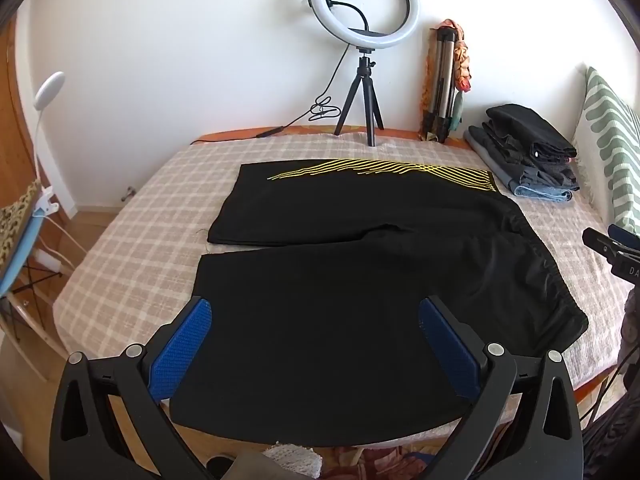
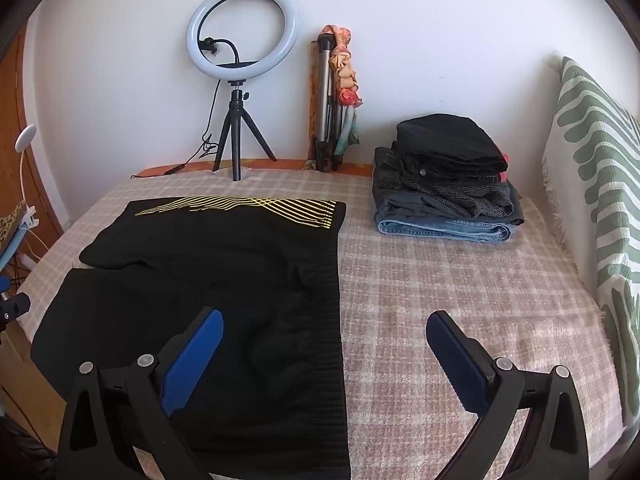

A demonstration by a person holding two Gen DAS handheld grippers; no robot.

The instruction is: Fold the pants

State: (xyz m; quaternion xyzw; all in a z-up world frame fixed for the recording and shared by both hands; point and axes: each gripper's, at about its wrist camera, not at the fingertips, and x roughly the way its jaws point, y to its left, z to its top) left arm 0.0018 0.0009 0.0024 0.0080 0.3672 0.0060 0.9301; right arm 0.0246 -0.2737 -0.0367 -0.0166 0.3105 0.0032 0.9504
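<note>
A: In the left wrist view, what sits at the far left?

B: A white clip lamp (image 1: 48,88) at the left edge. Then the black pants (image 1: 360,264) fill the middle of the frame, spread flat on the checked bed cover (image 1: 132,248), both legs pointing left, waistband to the right. Yellow lines run along the far leg.

A: And the left gripper (image 1: 314,312)?

B: Lower centre, its blue pads (image 1: 182,344) spread wide over the near leg, nothing between them.

A: Further right?

B: A ring light (image 1: 364,4) on a small tripod at top centre, a folded tripod (image 1: 442,84) against the wall, then a stack of folded clothes (image 1: 528,152) at upper right.

A: The right wrist view?

B: The pants (image 2: 224,272) lie in the left half, waistband edge running down the middle. The right gripper (image 2: 324,320) is at lower centre, wide open and empty, one finger over the waistband, the other over bare bed cover (image 2: 460,280). The folded clothes (image 2: 444,184) sit right of centre, and a green-patterned cushion (image 2: 596,168) stands at the right edge.
</note>
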